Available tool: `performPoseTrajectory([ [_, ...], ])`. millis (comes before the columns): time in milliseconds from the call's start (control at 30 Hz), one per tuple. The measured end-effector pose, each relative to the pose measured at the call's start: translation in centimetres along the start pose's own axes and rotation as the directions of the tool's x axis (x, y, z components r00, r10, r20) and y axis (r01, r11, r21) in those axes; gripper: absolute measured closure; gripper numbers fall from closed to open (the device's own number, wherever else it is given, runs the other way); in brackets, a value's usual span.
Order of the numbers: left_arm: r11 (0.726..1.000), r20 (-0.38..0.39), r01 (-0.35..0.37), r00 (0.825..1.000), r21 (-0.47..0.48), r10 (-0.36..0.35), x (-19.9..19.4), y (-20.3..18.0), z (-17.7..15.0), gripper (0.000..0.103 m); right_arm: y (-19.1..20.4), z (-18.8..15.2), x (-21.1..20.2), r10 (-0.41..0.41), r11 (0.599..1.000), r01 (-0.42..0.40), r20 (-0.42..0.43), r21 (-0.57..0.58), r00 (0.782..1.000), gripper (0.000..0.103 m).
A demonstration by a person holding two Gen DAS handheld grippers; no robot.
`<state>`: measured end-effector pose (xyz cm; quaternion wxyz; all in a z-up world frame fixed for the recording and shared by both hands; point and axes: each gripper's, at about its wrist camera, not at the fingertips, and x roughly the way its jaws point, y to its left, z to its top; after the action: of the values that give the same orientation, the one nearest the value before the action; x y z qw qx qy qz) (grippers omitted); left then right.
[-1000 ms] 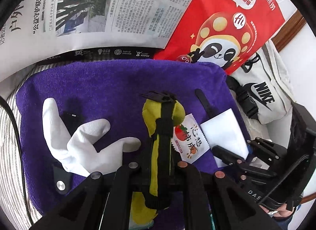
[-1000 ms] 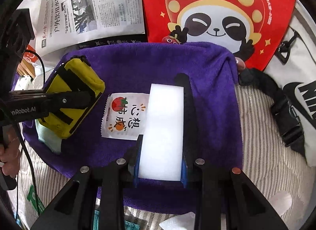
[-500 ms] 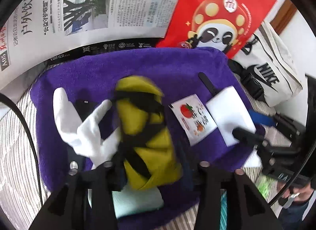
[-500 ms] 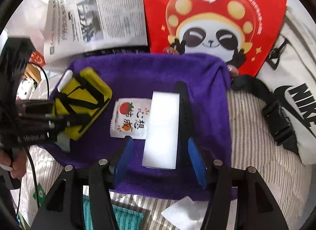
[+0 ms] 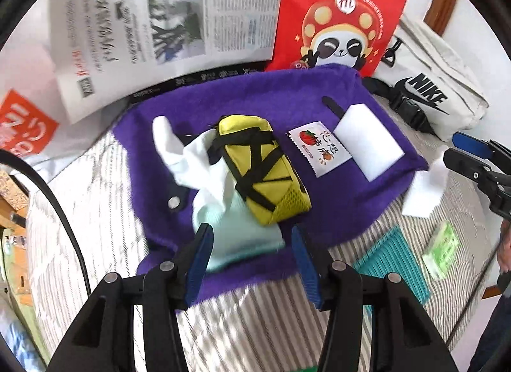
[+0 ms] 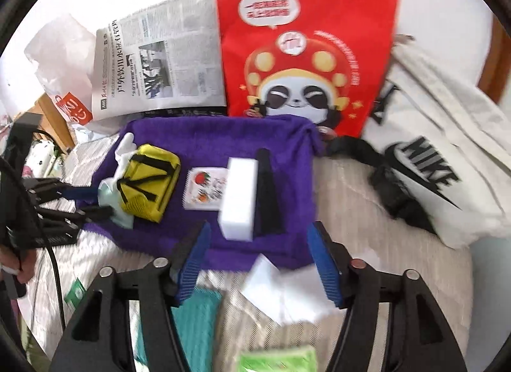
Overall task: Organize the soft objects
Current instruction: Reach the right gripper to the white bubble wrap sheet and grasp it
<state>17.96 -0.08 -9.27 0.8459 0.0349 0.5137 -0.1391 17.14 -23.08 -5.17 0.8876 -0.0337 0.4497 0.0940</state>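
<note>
Pouch (image 5: 265,167), packet (image 5: 319,153) and sponge (image 5: 367,142) lie in a row on the purple towel (image 5: 287,94). Left gripper (image 5: 252,257) and right gripper (image 6: 258,257) hover above with jaws opening, empty.

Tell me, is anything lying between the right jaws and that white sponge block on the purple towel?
Nothing visible. The right gripper, its jaws opening and empty, looks straight at the white sponge block; only bare purple towel lies between. The snack packet sits beside it.

Daylight falls on a bed with a grey-and-white striped cover (image 5: 252,317), set against a white wall (image 6: 447,4). A brown wooden frame (image 5: 442,4) edges the far side, at the wall.
</note>
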Motion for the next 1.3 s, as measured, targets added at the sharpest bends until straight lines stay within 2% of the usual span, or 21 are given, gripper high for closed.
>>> performPoseTrajectory([
  [100,1.0,0.033,0.028,0.999,-0.008,-0.028,-1.7,0.2,-1.2,0.053,-1.3,-1.3,-1.9,-0.04,0.999,0.04,0.011,0.003,0.999,0.032],
  [233,0.999,0.051,0.047,0.998,-0.013,-0.047,-2.7,0.3,-2.5,0.052,-3.6,-3.8,-2.8,-0.055,0.998,0.055,-0.009,0.034,0.998,0.031],
  [400,0.997,0.048,0.077,0.996,-0.026,-0.075,-3.1,0.4,-3.7,0.052,-6.5,-6.4,-0.8,-0.027,0.992,0.035,-0.065,0.118,0.998,0.03],
  [500,0.997,0.046,0.081,0.996,-0.017,-0.08,-3.2,0.2,-4.0,0.052,-7.6,-6.9,0.2,0.008,0.988,0.0,-0.05,0.153,0.999,0.024],
  [600,0.996,0.047,0.082,0.996,-0.018,-0.081,-3.2,0.1,-3.9,0.052,-8.0,-6.7,1.6,0.022,0.989,-0.015,-0.053,0.146,0.998,0.024],
  [733,0.997,0.038,0.082,0.996,-0.01,-0.081,-2.9,-0.1,-3.5,0.052,-7.7,-6.6,3.8,0.037,0.992,-0.024,-0.105,0.121,0.994,0.024],
  [767,0.997,0.037,0.08,0.996,-0.007,-0.08,-2.8,-0.2,-3.4,0.052,-7.2,-6.6,4.3,0.045,0.994,-0.034,-0.11,0.104,0.993,0.025],
  [833,0.996,0.032,0.084,0.996,-0.006,-0.084,-2.6,-0.3,-3.2,0.052,-6.1,-6.5,4.9,0.025,0.998,-0.018,-0.113,0.057,0.993,0.036],
  [900,0.997,0.028,0.083,0.996,-0.002,-0.083,-2.5,-0.5,-3.3,0.052,-4.9,-6.6,5.2,-0.016,1.0,0.016,-0.096,-0.002,0.995,0.064],
  [933,0.997,0.025,0.082,0.996,-0.001,-0.082,-2.4,-0.5,-3.3,0.052,-4.5,-6.8,5.3,-0.018,1.0,0.016,-0.087,-0.024,0.996,0.066],
  [967,0.997,0.023,0.083,0.996,0.005,-0.083,-2.3,-0.6,-3.4,0.052,-4.2,-6.9,5.2,-0.011,0.999,0.007,-0.081,-0.042,0.997,0.074],
  [1000,0.996,0.021,0.087,0.996,0.012,-0.087,-2.3,-0.8,-3.6,0.052,-4.1,-7.1,5.2,-0.01,0.999,0.006,-0.077,-0.047,0.997,0.086],
  [1033,0.996,0.02,0.09,0.996,0.014,-0.09,-2.2,-0.9,-3.7,0.052,-4.0,-7.2,4.9,-0.017,0.999,0.014,-0.066,-0.052,0.998,0.089],
  [1300,0.988,0.007,0.151,0.989,0.034,-0.151,-2.7,-2.0,-5.2,0.052,-5.1,-8.3,1.6,0.019,1.0,-0.019,-0.043,-0.007,0.999,0.094],
])
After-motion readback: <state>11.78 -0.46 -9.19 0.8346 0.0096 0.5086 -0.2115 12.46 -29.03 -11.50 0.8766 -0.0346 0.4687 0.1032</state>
